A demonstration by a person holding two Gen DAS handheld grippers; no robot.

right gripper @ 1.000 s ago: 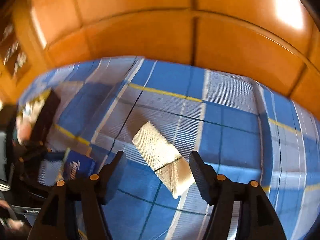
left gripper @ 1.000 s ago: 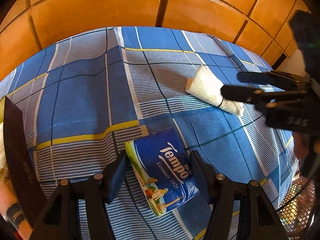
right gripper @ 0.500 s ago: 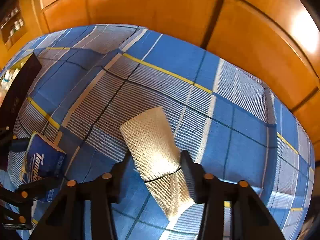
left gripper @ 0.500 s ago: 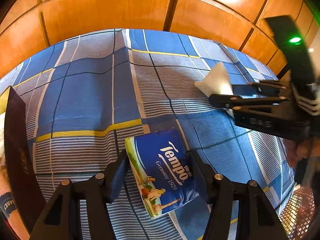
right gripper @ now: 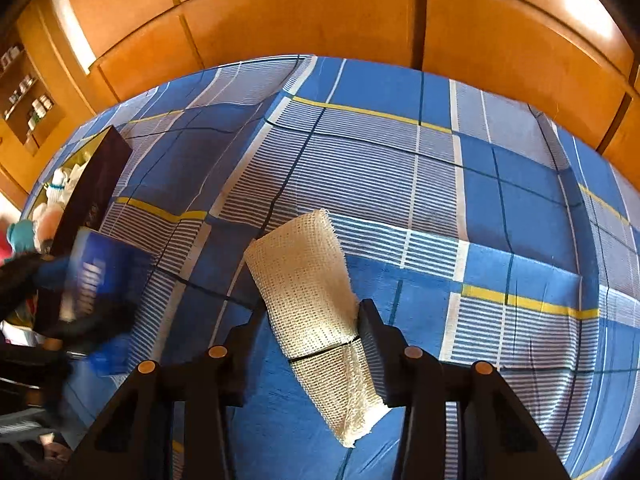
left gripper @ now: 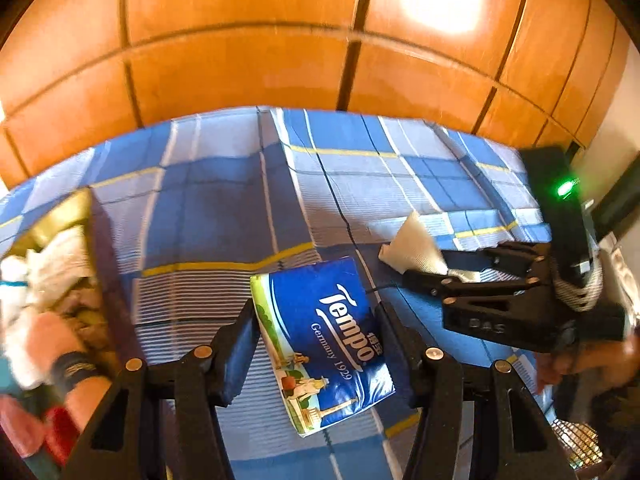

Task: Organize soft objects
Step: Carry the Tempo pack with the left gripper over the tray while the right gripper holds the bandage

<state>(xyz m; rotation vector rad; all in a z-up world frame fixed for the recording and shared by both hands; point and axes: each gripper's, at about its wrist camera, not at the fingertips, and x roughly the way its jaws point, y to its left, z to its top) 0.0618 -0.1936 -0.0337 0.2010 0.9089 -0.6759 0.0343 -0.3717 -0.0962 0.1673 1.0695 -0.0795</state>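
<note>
Pinching the soft, light Tempo tissue pack (left gripper: pixel 325 340) across its 2 sides, the left gripper (left gripper: pixel 316 348) holds while the right gripper (right gripper: pixel 310 344) has just closed, probably squeezing, mid-roll on the squashy mesh cloth roll (right gripper: pixel 308 300).

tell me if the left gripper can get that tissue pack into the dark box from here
Probably yes. The left gripper has the tissue pack clamped between its jaws, and the dark box sits open-topped just to its left. Nothing stands between them, though the box already holds soft things.

Glossy printed plastic wraps the tissue pack (left gripper: pixel 328 344). The cream mesh cloth (right gripper: pixel 308 292) looks coarse, open-weave. Matt woven bedsheet (right gripper: pixel 440 184); polished wooden panels (left gripper: pixel 240 60) behind.
</note>
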